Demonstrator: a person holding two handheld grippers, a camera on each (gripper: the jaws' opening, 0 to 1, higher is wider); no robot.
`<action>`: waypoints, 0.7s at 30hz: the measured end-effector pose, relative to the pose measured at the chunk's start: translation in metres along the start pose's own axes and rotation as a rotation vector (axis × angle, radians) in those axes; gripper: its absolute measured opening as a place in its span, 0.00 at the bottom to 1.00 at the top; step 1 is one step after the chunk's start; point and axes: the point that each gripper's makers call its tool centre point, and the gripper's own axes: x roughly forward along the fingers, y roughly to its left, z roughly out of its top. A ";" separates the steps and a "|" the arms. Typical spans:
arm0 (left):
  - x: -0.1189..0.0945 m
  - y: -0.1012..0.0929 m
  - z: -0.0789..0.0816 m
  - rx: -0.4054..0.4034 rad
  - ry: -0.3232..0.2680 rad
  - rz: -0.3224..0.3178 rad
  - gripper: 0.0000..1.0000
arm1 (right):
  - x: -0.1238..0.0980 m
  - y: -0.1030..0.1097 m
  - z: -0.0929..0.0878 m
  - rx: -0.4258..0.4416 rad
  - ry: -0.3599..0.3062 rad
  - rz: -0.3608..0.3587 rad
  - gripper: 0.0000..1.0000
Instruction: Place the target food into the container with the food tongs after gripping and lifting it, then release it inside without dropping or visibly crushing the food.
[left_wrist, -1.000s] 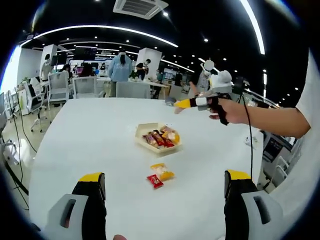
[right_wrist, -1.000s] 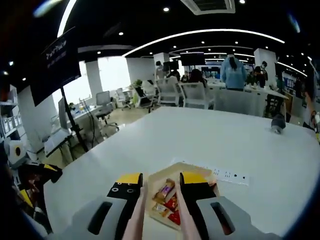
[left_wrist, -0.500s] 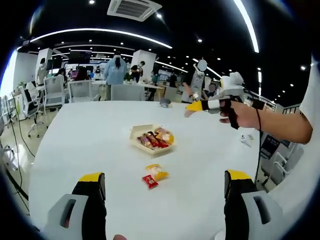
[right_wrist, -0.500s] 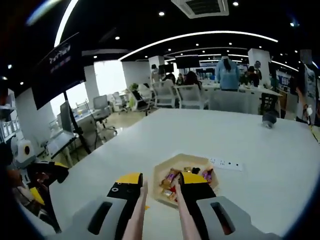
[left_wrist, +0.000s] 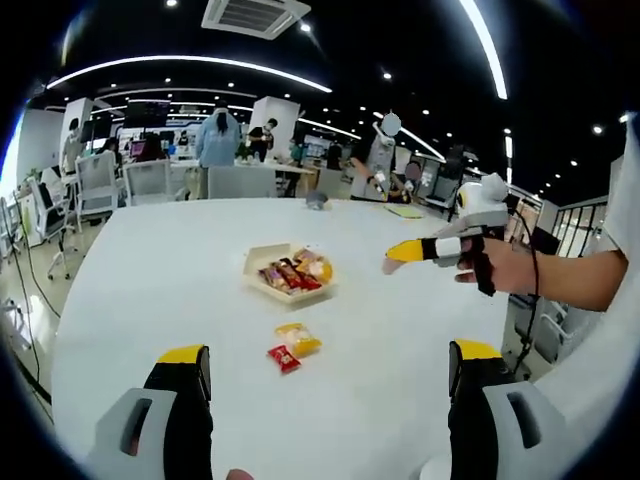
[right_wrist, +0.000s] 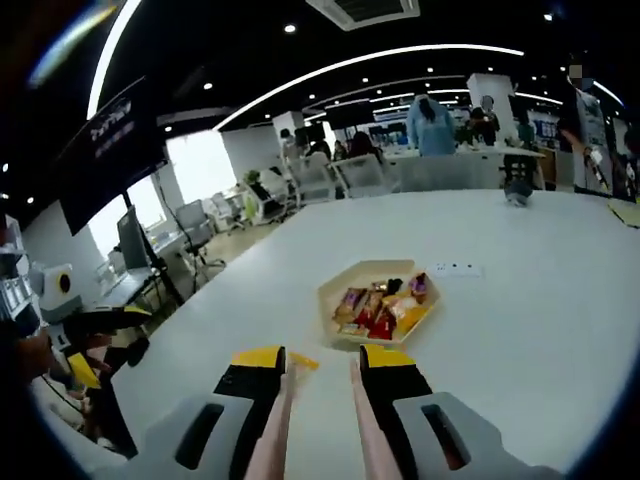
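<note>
An open-plan office with ceiling light strips, desks and chairs lies behind a wide white surface (left_wrist: 180, 270). Near its middle sits the container (right_wrist: 378, 305), a shallow tray already holding several wrapped snacks. Just in front of the container lie two loose packets, a yellow packet (left_wrist: 298, 340) and a red packet (left_wrist: 281, 358), touching each other. The right gripper (right_wrist: 318, 375) carries food tongs (right_wrist: 352, 430) with tips slightly apart and nothing between them; the left gripper (left_wrist: 325, 385) has its jaws wide apart, idle. Judging by this, the approach step is in hand: next, lower the tongs over one packet and close gently.
</note>
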 end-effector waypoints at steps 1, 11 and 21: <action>0.000 0.000 -0.002 0.001 0.005 -0.001 0.99 | 0.000 0.001 -0.004 0.011 0.005 0.000 0.29; -0.001 0.002 -0.002 0.001 0.019 0.011 0.99 | 0.010 0.011 -0.009 0.028 0.025 0.027 0.29; -0.012 0.007 -0.006 -0.019 0.014 0.054 0.99 | 0.047 0.039 -0.021 0.006 0.099 0.124 0.29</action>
